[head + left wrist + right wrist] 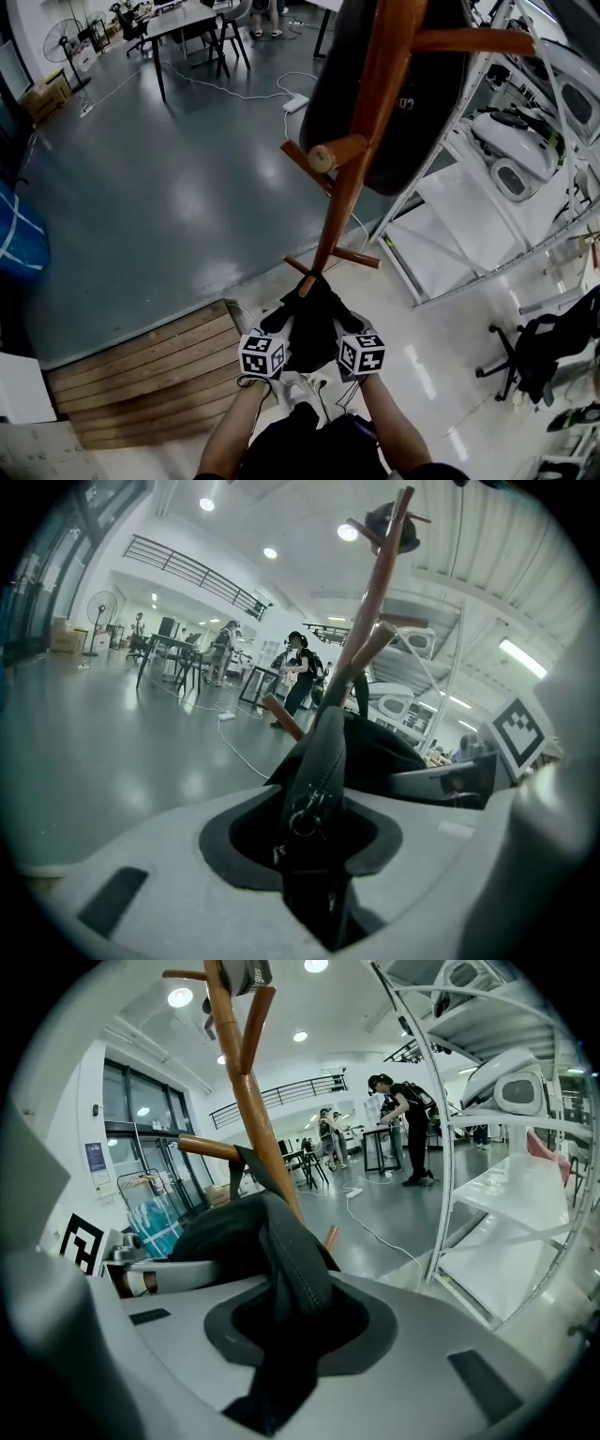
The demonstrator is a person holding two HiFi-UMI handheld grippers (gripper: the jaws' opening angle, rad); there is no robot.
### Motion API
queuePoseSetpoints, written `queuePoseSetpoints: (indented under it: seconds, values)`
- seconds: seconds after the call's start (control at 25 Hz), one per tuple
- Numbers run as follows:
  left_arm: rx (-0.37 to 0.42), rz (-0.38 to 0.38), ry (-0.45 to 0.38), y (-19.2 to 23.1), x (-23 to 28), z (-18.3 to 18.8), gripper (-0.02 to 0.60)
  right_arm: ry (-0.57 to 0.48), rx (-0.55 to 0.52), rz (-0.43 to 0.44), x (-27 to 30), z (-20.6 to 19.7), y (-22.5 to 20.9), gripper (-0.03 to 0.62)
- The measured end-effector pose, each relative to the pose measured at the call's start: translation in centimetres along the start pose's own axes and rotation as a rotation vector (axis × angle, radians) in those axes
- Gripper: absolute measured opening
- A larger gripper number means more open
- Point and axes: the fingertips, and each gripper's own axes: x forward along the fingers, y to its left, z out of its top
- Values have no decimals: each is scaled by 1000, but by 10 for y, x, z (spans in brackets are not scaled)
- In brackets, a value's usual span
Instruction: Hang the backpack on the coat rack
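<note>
- The black backpack is held up close in front of the wooden coat rack, just below its lowest pegs.
- Left claw pinches its zippered edge.
- Right claw grips another fold, nearer the rack's right.

rack top: cut off by the head view's upper edge. rack foot: hidden behind the backpack. backpack fabric covers the pads of the left gripper and right gripper. distant persons: too small to detail.
</note>
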Motion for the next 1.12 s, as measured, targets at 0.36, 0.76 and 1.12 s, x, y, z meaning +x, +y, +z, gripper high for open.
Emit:
queuePoseSetpoints:
  seconds: [0.36, 0.76, 1.12]
  values:
    - [63, 67, -15, 12, 5, -1, 135, 45, -15, -12, 14, -4, -9, 110]
    - [47, 98, -29, 23, -3, 1, 214, 37, 18, -25, 15, -4, -12, 164]
    - [24, 146, -63, 32, -24, 3, 218, 74, -26, -9, 12, -8, -6, 196]
